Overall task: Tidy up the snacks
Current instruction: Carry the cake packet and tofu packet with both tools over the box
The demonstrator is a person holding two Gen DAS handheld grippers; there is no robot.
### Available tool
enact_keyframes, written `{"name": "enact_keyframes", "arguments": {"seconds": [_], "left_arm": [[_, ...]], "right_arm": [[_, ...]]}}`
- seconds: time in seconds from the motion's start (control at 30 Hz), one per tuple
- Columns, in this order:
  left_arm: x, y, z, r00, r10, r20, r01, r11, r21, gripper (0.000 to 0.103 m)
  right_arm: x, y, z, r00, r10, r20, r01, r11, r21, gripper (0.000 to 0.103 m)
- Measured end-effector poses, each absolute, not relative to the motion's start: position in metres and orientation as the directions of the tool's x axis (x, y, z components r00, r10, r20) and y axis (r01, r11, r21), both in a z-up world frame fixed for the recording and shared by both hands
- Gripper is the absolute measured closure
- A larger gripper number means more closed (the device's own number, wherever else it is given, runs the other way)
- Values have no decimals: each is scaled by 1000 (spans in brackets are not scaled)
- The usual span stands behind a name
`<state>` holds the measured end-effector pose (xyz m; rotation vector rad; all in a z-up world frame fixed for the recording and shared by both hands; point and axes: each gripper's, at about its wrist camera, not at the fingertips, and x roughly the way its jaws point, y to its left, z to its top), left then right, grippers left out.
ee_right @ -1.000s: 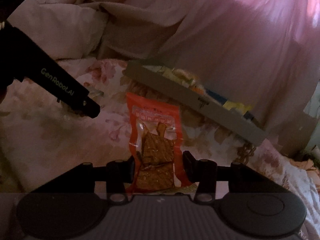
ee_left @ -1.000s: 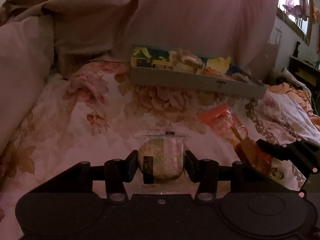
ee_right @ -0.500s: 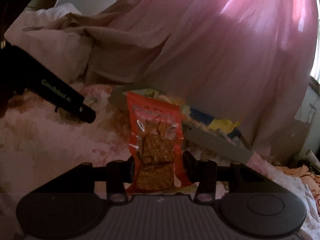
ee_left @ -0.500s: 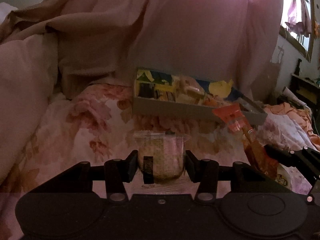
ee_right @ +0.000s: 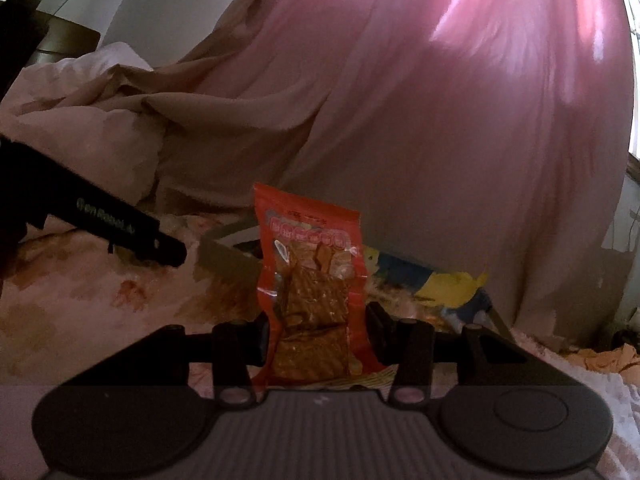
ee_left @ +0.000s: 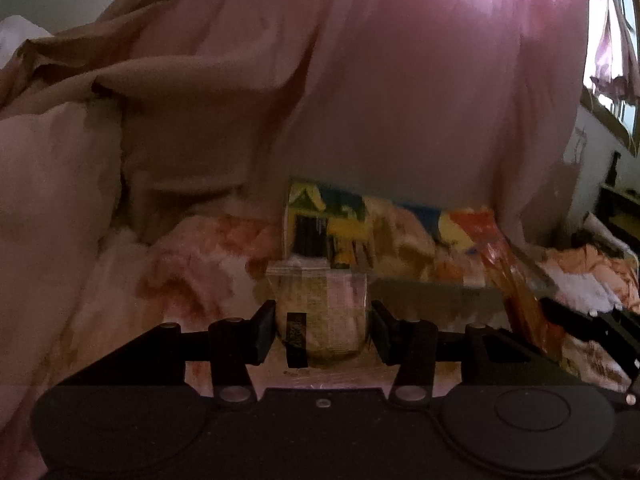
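Item one: the left gripper (ee_left: 322, 322), our jaws pinching a clear-wrapped round pastry (ee_left: 320, 316) by its sides, held above the floral bedspread (ee_left: 188, 272).

Item two: the right gripper (ee_right: 316, 334), our jaws clamped on the lower part of an orange snack packet (ee_right: 310, 300), which stands upright and blocks the middle of the right wrist view. The same packet shows at the right of the left wrist view, beside the right gripper's dark finger.

Item three: a shallow grey tray (ee_left: 420, 292) on the bed ahead of both grippers, already filled with yellow, blue and orange wrappers. We cannot read any labels; the picture is blurred there. In the right wrist view the packet hides the tray's middle.

Item four: surroundings. A pink curtain (ee_left: 400, 80) hangs straight behind the tray. A heaped pale quilt (ee_left: 52, 184) and tan cloth rise to the left. The left gripper's black arm (ee_right: 120, 228) crosses the left of the right wrist view.

Item five: open room. Bare bedspread lies between the grippers and the tray's near wall. To the right the bed ends, with cluttered furniture and a window (ee_left: 616, 64) cut off at the frame edge.
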<state>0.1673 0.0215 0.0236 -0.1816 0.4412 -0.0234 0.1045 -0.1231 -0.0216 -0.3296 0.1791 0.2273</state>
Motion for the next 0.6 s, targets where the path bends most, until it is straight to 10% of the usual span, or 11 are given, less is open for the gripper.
{"name": "enact_keyframes", "arguments": {"seconds": [0.6], "left_arm": [[221,19,44,920,-83,-383,-1,976,-216,52]], "right_arm": [[147,-166,-5,962,118,-246,-180,951,-250,52]]}}
